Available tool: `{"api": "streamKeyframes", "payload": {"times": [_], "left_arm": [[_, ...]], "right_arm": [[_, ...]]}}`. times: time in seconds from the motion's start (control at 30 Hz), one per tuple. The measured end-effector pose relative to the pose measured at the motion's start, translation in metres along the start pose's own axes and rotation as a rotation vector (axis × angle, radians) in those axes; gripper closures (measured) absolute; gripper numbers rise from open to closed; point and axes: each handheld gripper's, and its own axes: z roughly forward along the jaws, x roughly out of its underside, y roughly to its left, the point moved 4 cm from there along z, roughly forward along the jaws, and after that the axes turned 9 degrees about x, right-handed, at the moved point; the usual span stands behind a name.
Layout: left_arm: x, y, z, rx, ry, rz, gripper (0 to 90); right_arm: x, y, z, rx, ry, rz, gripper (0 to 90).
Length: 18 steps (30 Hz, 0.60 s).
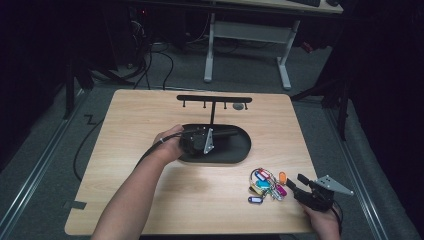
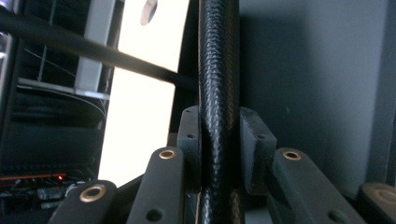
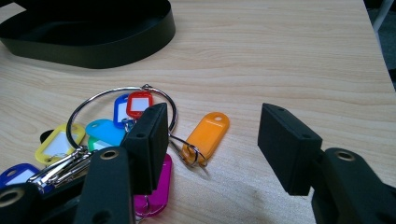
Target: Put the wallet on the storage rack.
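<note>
One black key stand [image 1: 214,102] is sitting on the table [image 1: 150,200], its single upright post [image 2: 218,93] pinched between the pads of the left gripper [image 2: 219,149] above the oval base [image 1: 235,150]. The right gripper [image 3: 212,149] is hovering with jaws apart – nothing between them – just beside one metal ring [image 3: 93,100] carrying about eight coloured tags [image 3: 208,133]. The tag windows are showing no readable writing.
</note>
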Motion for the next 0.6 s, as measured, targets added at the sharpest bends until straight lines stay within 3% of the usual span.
{"api": "streamKeyframes", "payload": {"times": [0.17,0.23,0.27,0.33,0.47,0.6], "left_arm": [[0.005,-0.004,0.003,0.006,0.018,0.004,72.2],[0.005,-0.008,0.005,0.023,0.019,0.002,70.6],[0.005,-0.013,0.008,0.058,0.028,0.002,69.0],[0.005,-0.016,0.009,0.064,0.034,0.013,68.1],[0.006,-0.023,0.013,0.122,0.022,-0.016,63.8],[0.006,-0.026,0.014,0.135,0.036,-0.014,62.5]], "right_arm": [[0.000,0.002,0.001,-0.001,0.003,-0.003,43.3],[0.000,0.002,0.001,-0.002,0.004,-0.005,43.3],[0.000,0.003,0.001,-0.004,0.007,-0.007,43.3],[0.000,0.003,0.001,-0.005,0.004,-0.011,43.3],[0.000,0.004,0.001,-0.003,0.004,-0.011,43.3],[0.000,0.004,0.002,-0.005,0.005,-0.011,43.3]]}}
